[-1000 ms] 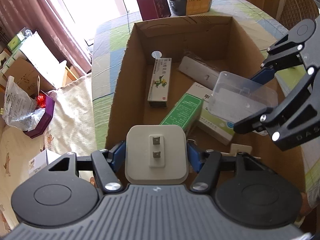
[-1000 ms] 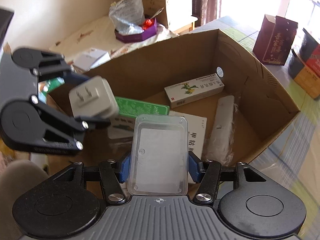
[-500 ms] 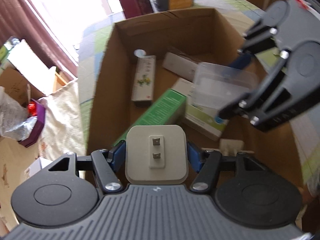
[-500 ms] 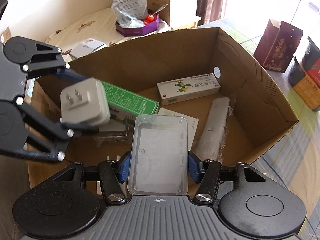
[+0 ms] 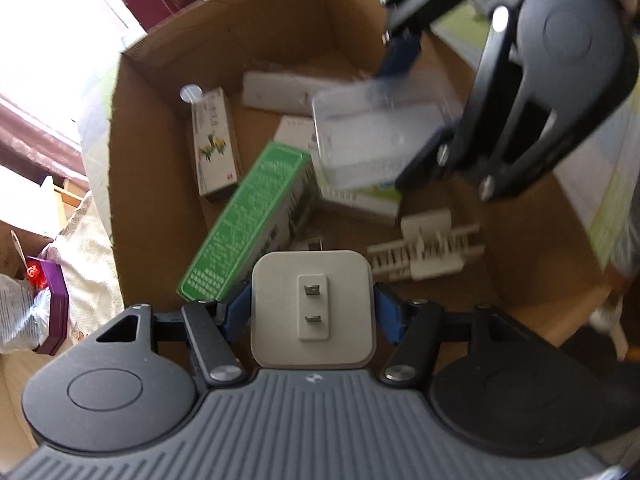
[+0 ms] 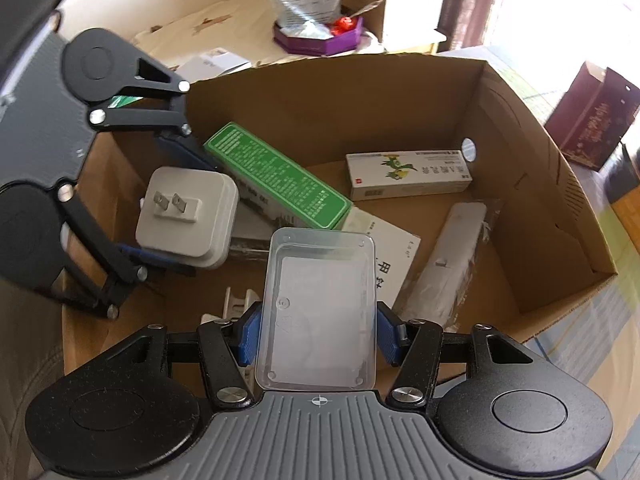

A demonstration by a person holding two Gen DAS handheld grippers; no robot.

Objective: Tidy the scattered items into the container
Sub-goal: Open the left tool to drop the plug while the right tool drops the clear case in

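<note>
My left gripper (image 5: 313, 308) is shut on a grey two-prong plug adapter (image 5: 313, 307), held low inside the cardboard box (image 5: 276, 12). My right gripper (image 6: 318, 334) is shut on a clear plastic case (image 6: 318, 312), also over the box interior. In the right wrist view the left gripper (image 6: 160, 220) with the adapter (image 6: 186, 216) hangs at the box's left side. In the left wrist view the right gripper (image 5: 432, 116) carries the case (image 5: 376, 140) above the boxes.
Inside the box lie a green carton (image 6: 280, 178), a white medicine carton with flowers (image 6: 408, 174), a white flat carton (image 6: 394, 256), a wrapped white bar (image 6: 448, 264) and a white plastic clip piece (image 5: 428, 248). A purple tray (image 6: 320, 40) and dark red box (image 6: 592, 116) stand outside.
Both grippers have moved lower and deeper into the box, each still holding its item. The left gripper has come close to the green carton.
</note>
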